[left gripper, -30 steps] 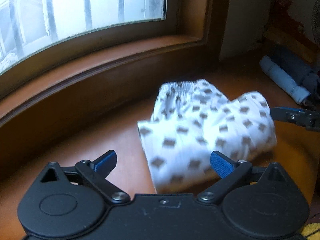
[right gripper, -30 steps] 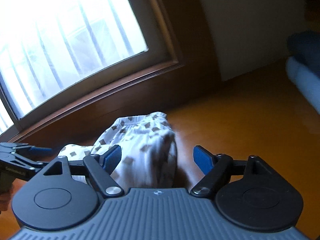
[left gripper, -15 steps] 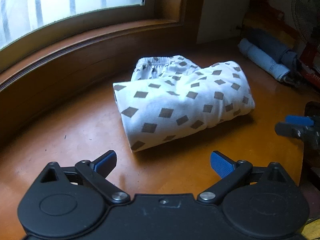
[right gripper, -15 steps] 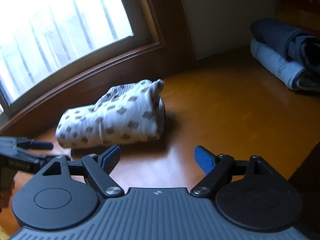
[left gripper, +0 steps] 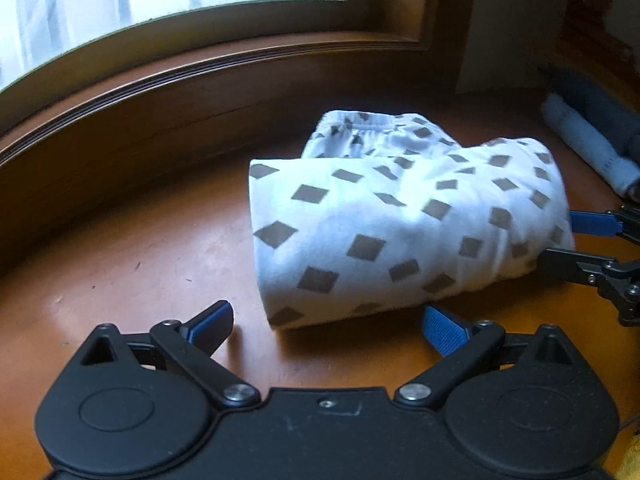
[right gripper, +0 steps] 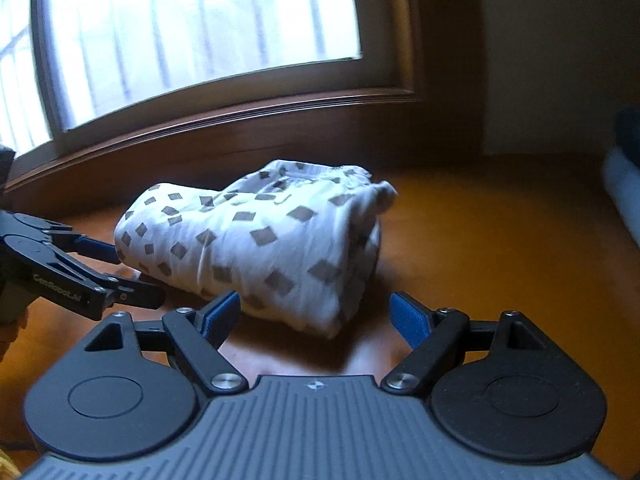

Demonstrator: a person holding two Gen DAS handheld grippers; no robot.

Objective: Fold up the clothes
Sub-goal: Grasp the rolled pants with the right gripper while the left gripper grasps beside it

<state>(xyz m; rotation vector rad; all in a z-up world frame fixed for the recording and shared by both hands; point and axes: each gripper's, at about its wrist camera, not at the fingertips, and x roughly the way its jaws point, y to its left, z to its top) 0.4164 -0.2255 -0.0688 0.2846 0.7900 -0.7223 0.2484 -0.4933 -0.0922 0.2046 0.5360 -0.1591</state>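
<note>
A folded white garment (left gripper: 400, 220) printed with brown diamonds lies on the orange-brown wooden surface (left gripper: 140, 260) below a window. My left gripper (left gripper: 328, 322) is open, its blue pads wide apart just short of the garment's near left end. In the left wrist view my right gripper (left gripper: 556, 240) comes in from the right edge, its fingers straddling the garment's right end. From the right wrist view the garment (right gripper: 260, 240) sits just ahead of my open right gripper (right gripper: 316, 314), and the left gripper (right gripper: 132, 272) reaches its far end. No pad presses the cloth.
A dark wooden window sill (left gripper: 200, 80) and frame run close behind the garment. Rolled blue and grey clothes (left gripper: 588, 148) lie at the right, near a pale wall; the right wrist view shows these rolled clothes (right gripper: 624, 196) blurred at its right edge.
Half a second ago both grippers had drawn back from the garment; since then they have come in low at its two ends again. Jaws stayed open and the garment kept its place.
</note>
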